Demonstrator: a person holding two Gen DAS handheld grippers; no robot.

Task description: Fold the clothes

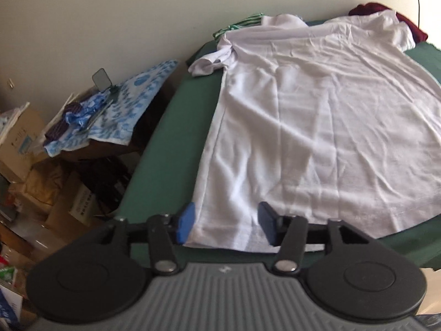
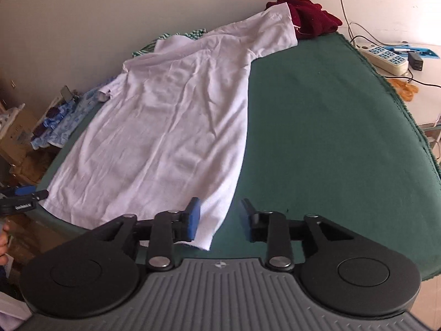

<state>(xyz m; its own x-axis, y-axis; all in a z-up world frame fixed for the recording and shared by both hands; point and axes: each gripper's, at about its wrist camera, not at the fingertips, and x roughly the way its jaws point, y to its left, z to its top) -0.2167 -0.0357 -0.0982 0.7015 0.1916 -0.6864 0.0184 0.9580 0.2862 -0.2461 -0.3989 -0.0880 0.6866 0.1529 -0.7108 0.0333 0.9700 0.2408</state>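
A white short-sleeved shirt lies spread flat on the green table cover, collar toward the wall. My left gripper is open, its blue pads on either side of the shirt's near left hem corner. In the right wrist view the same shirt runs diagonally. My right gripper is open over its near right hem corner, cloth lying between the fingers and closer to the left pad. The left gripper shows at the far left edge of that view.
A maroon garment and a green-striped one lie at the back by the wall. A blue-patterned cloth covers a low side table on the left, above cardboard boxes. A power strip and orange scissors sit on a white surface at right.
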